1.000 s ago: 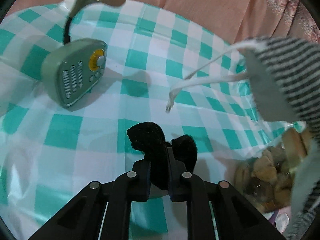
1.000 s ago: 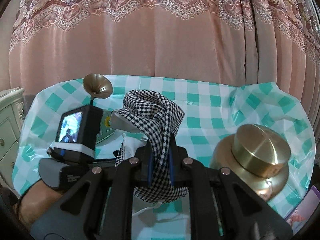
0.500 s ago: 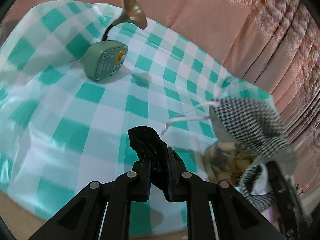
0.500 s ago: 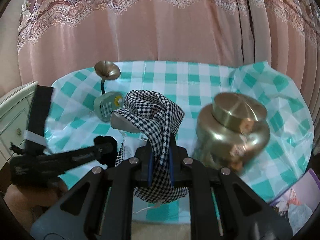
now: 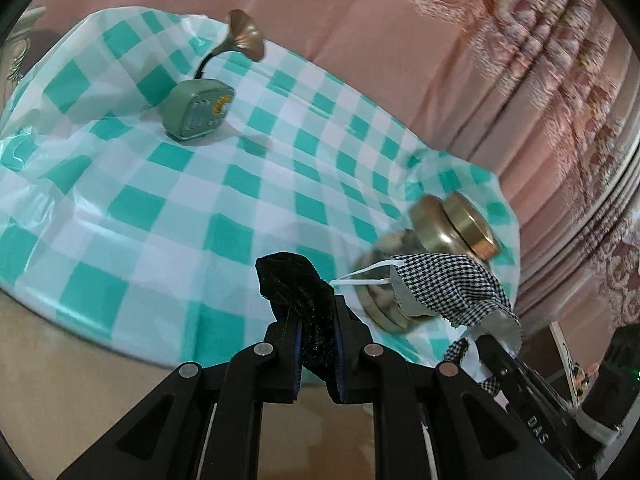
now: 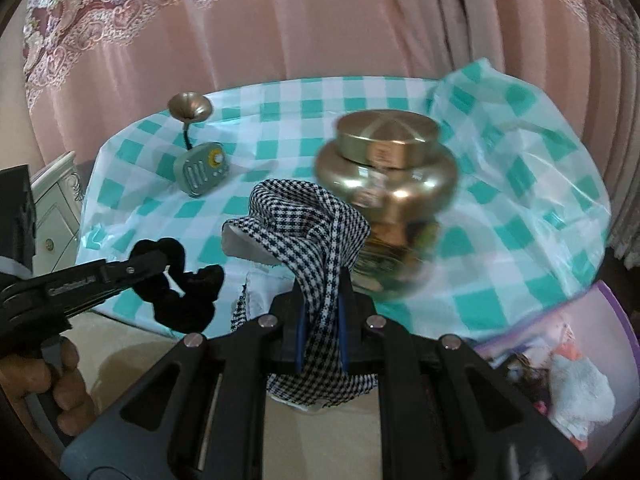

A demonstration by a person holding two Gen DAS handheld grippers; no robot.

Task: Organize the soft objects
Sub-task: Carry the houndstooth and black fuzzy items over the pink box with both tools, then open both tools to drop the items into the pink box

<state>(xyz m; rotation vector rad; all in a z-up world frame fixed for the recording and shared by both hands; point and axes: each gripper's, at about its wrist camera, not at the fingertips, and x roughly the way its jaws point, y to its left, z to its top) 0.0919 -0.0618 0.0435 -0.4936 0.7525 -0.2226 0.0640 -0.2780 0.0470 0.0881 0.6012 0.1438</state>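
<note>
My left gripper [image 5: 316, 312] is shut on a black velvet scrunchie [image 5: 296, 284], held in the air off the near edge of the round table. The right wrist view shows the same scrunchie [image 6: 180, 280] hanging as a loop from the left gripper [image 6: 166, 266] at lower left, with a hand around the handle. My right gripper [image 6: 322, 320] is shut on a black-and-white houndstooth face mask [image 6: 308, 224], which drapes over its jaws. In the left wrist view that mask [image 5: 444, 288] hangs at the right with its white ear loops trailing left.
A teal-and-white checked tablecloth [image 5: 168, 208] covers the table. On it stand a green radio with a brass horn [image 5: 200, 114] and a brass-lidded jar [image 6: 384, 200]. A purple bin with soft items [image 6: 560, 360] sits at lower right. Pink curtains hang behind, a white cabinet [image 6: 52, 208] at left.
Both grippers have drawn back from the tabletop to beyond its near edge, each keeping its cloth item. The radio and jar now look farther away, and the purple bin has come into view.
</note>
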